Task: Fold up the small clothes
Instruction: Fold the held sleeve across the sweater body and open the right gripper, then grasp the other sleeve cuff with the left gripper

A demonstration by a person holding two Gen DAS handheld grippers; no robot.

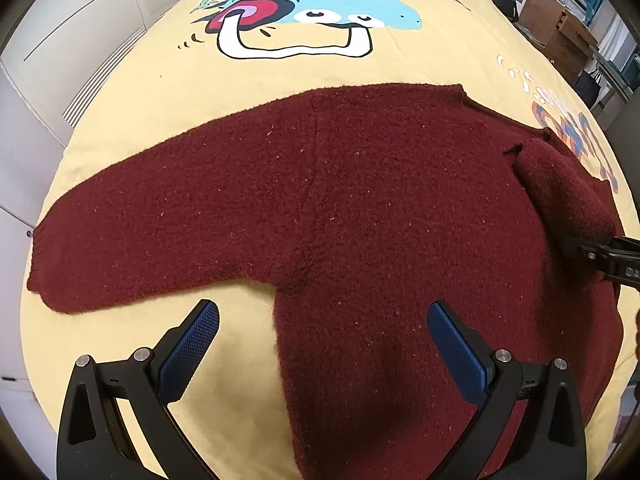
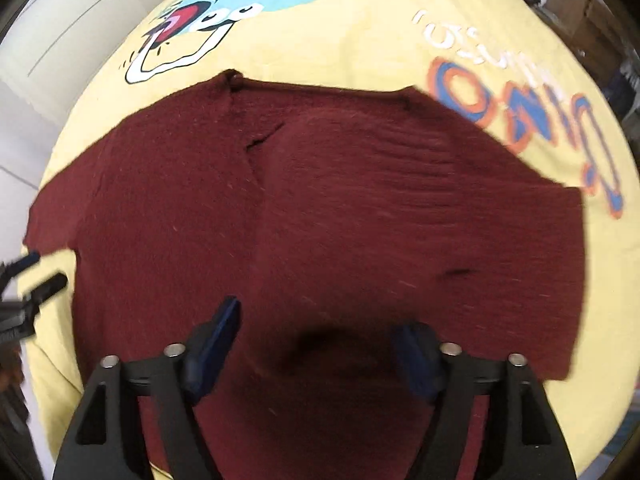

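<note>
Sweater point(image 1: 340, 200): outstretched sleeve point(image 1: 140, 232) left-view only; folded flap point(image 2: 420, 208), seemingly, right-view.

My right view is smeared with motion blur. The sweater's point(image 1: 340, 200) hem runs off the bottom edge in both views, and my right gripper point(image 1: 600, 256) is cut off at the frame's side.

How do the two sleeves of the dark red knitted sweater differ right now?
The left sleeve of the dark red knitted sweater lies stretched out flat to the side on the yellow printed bedspread; the right sleeve is folded inward across the sweater's body. The left sleeve shows its cuff at the far end; the right sleeve's cuff isn't clear. Both are the same fuzzy dark red knit.
</note>
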